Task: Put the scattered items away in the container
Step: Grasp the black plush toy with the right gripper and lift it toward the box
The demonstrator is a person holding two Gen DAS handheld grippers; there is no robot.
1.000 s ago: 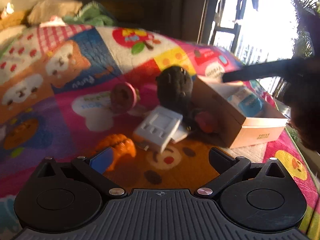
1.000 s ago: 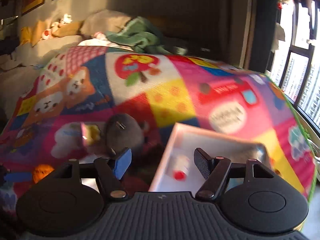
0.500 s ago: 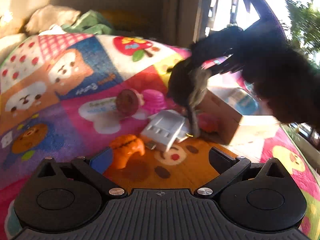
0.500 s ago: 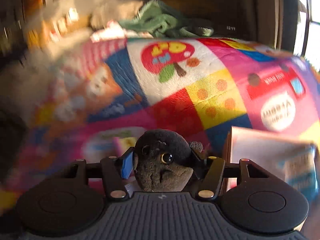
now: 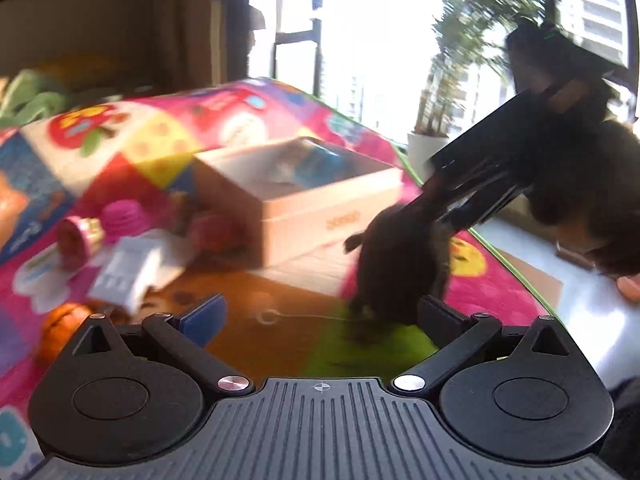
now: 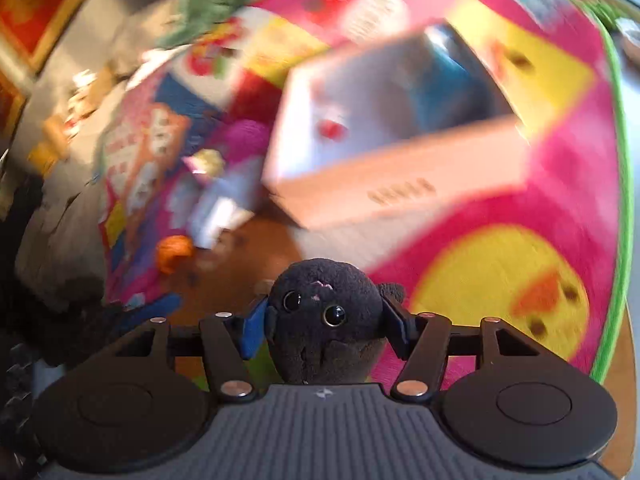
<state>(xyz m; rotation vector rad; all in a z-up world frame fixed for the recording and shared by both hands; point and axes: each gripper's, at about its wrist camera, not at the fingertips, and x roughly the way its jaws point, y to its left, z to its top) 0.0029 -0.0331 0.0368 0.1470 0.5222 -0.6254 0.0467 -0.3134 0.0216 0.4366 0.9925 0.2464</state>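
The right gripper (image 6: 324,328) has a small black fluffy plush toy with shiny round eyes (image 6: 322,320) between its two blue pads. The pads touch the toy's sides, and the jaws are opening a little around it. In the left wrist view, this toy (image 5: 400,268) hangs low, just above the mat, on the near side of the box.

The left gripper (image 5: 320,316) is wide apart and holds nothing. It points at the mat.

Just ahead of the held toy stands the open pale pink cardboard box (image 6: 400,176). Some things are already inside it: something blue and something white with a red spot, too blurry to name.

The job is partly done. The plush toy is picked up but not yet in the box. To the left of the box, more things lie on the bright picture play mat (image 6: 500,272): a white plastic block (image 5: 120,272), a small orange toy (image 5: 60,332), a round pink toy (image 5: 120,216) and a little pink and gold roll (image 5: 78,236). These are not in the box yet.
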